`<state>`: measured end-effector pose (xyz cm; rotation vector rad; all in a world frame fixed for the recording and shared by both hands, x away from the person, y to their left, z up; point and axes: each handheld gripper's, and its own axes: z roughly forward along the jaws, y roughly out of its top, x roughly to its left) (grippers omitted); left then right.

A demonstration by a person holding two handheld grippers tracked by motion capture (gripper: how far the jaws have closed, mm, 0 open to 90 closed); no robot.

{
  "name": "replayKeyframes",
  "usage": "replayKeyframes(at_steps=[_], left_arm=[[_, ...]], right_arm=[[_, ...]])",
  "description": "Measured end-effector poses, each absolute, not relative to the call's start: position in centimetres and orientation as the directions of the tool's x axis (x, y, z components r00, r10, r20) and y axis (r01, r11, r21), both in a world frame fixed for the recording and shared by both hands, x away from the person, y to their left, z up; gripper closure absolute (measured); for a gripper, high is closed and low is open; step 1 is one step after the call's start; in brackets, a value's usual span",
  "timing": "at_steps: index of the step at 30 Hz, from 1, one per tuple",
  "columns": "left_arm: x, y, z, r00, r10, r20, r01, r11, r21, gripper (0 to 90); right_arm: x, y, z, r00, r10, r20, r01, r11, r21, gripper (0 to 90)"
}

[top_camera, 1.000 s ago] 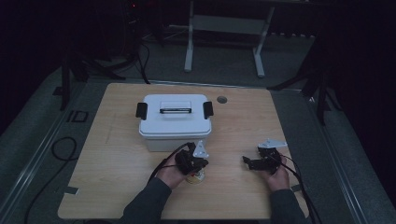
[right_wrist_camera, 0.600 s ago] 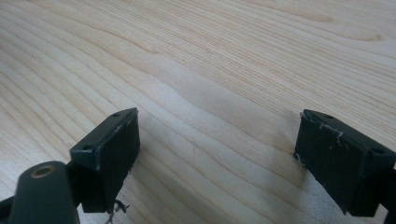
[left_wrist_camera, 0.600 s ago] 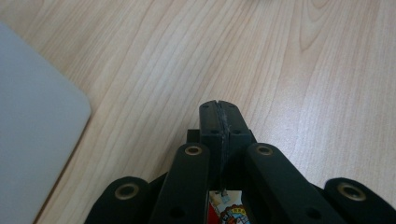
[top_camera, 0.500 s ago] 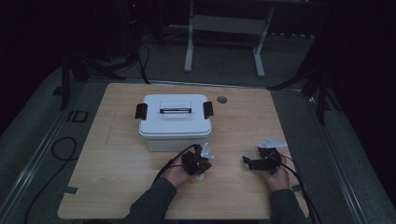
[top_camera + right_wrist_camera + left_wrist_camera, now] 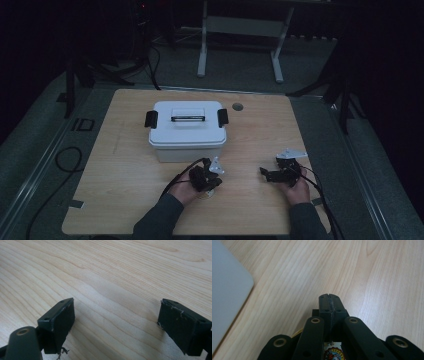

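A white lidded storage box (image 5: 186,131) with black side latches and a handle stands mid-table; its pale corner (image 5: 227,290) fills the left edge of the left gripper view. Just in front of the box, my left gripper (image 5: 214,183) (image 5: 329,296) rests low over the wood with its jaws pressed flat together. A small yellow-rimmed item with a printed label (image 5: 332,353) peeks out under the jaws' base; whether it is held I cannot tell. To the right, my right gripper (image 5: 266,174) (image 5: 116,315) lies near the table, jaws wide apart with bare wood between them.
The light wooden table (image 5: 125,170) has a round cable hole (image 5: 237,106) behind the box. Cables trail from both grippers toward the near edge. Dark floor, a loose cable (image 5: 65,160) and a stand frame (image 5: 240,45) surround the table.
My left gripper has shifted slightly toward the near edge, jaws still together. The right gripper has stayed put.
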<state>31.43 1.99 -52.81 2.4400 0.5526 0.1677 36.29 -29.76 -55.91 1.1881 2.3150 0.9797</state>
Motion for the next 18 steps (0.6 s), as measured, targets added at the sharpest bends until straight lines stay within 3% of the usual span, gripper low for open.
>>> replayKeyframes(at_steps=[18], left_arm=[[29.2, 5.1, -53.1, 0.888, 0.459, -0.030, 0.388, -0.713, 0.585, 89.7]], right_arm=[[36.3, -29.8, -55.9, -0.582, 0.813, -0.003, 0.564, 0.407, 0.719, 13.5]])
